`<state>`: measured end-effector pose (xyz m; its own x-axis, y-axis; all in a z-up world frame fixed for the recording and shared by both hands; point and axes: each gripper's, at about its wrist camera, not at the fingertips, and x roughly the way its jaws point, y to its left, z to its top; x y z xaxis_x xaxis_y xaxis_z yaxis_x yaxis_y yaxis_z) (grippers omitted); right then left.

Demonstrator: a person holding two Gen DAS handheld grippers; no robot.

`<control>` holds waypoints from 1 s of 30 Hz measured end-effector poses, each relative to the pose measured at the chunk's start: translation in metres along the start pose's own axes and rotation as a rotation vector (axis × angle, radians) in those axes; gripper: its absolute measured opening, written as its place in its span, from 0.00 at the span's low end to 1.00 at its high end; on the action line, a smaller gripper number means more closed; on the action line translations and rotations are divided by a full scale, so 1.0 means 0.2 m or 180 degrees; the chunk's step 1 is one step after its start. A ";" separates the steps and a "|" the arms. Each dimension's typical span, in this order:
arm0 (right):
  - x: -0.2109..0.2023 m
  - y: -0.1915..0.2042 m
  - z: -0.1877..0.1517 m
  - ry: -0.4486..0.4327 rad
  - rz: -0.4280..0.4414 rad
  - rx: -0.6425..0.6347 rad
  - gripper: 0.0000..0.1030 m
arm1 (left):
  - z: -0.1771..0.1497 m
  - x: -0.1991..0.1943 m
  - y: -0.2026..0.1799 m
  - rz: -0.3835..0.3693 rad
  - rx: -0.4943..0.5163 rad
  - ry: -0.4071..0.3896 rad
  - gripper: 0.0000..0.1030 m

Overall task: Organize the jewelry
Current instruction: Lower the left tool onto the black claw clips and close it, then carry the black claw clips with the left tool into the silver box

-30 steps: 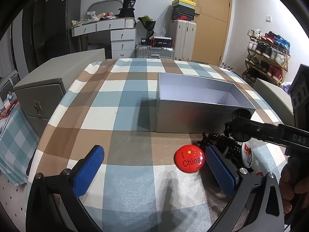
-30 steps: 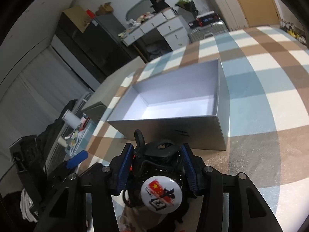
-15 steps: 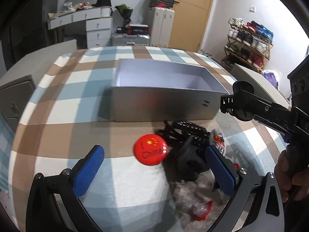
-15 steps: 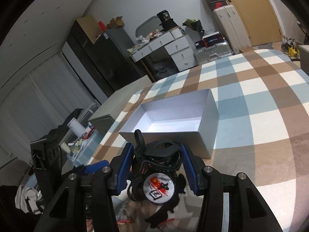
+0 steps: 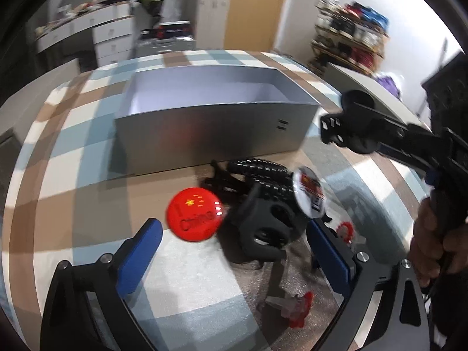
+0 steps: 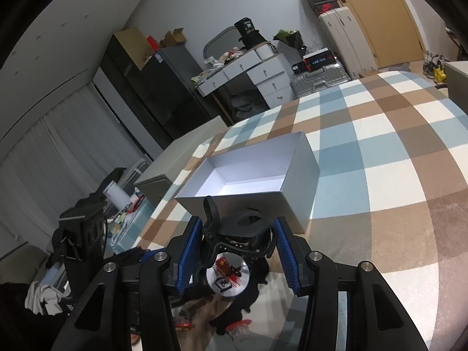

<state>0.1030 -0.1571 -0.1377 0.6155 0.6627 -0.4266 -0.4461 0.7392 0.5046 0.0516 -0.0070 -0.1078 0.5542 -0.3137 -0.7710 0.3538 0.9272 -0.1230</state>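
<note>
My left gripper (image 5: 234, 251) hovers low over the checked cloth, its jaws wide and closing. Just past its blue pads (image 5: 140, 251) lies a red round badge (image 5: 194, 218). Beside that is a black hair claw (image 5: 263, 225) with a white badge (image 5: 310, 190), and its near end reaches between the pads without touching them. A black beaded bracelet (image 5: 257, 169) lies behind. My right gripper (image 6: 238, 225) is shut on the black hair claw (image 6: 234, 228), and the white badge (image 6: 228, 275) hangs under it. The open grey box (image 6: 301, 193) stands ahead, seemingly empty.
The grey box (image 5: 210, 125) blocks the way behind the pile. Red plastic clips (image 5: 298, 307) lie on bubble wrap near the front. A hand (image 5: 433, 242) grips the other tool at the right. A grey cabinet (image 6: 175, 163) stands off the table's left edge, a shoe rack (image 5: 351, 38) far right.
The left view has tipped down and swung right, so the red badge and the black claw now sit close to its pads. The right gripper has drawn back from the box, still holding the claw.
</note>
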 end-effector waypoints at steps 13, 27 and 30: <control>-0.03 -0.02 -0.02 -0.0013 -0.0014 0.0037 0.48 | 0.03 0.07 -0.12 0.0103 0.1075 0.0197 0.41; -0.04 0.03 -0.02 -0.0033 0.0024 -0.0027 0.48 | 0.03 -0.01 -0.11 0.0166 0.0894 0.0125 0.41; -0.05 0.05 -0.03 -0.0033 0.0027 -0.0042 0.48 | 0.04 -0.06 -0.10 0.0196 0.0815 0.0038 0.41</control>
<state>0.0893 -0.1566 -0.1325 0.6182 0.6678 -0.4146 -0.4598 0.7350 0.4983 0.0432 -0.0241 -0.0913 0.5723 -0.2546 -0.7795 0.4996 0.8620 0.0853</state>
